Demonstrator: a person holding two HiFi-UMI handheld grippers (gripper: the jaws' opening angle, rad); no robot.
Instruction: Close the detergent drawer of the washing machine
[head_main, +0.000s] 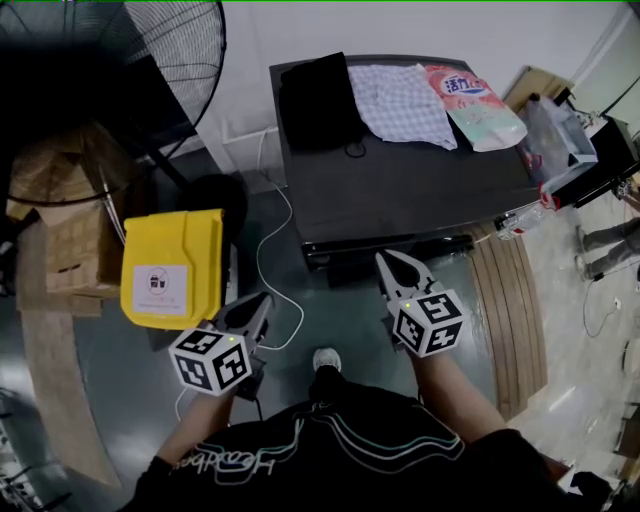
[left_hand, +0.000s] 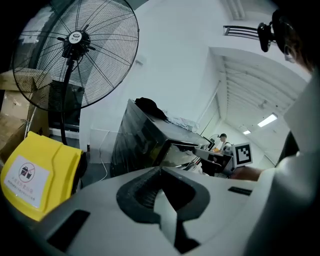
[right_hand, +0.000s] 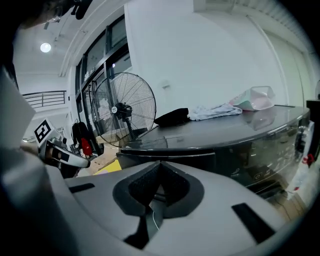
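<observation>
The black washing machine (head_main: 420, 190) stands in front of me, seen from above. Its detergent drawer (head_main: 345, 268) juts out from the front at the upper left; the same drawer (right_hand: 165, 150) shows as a dark ledge in the right gripper view. My right gripper (head_main: 385, 260) is shut and empty, its tip just in front of the drawer. Lower left of that, my left gripper (head_main: 262, 302) is also shut and empty, held over the floor. The left gripper (left_hand: 160, 170) points toward the machine's (left_hand: 145, 135) corner.
On the machine lie a black garment (head_main: 320, 100), a checked cloth (head_main: 405, 100) and a detergent pouch (head_main: 475, 105). A yellow bin (head_main: 170, 265) and a standing fan (head_main: 170, 50) are at the left. A white cable (head_main: 270, 250) runs across the floor. Wooden boards (head_main: 515, 310) lie at the right.
</observation>
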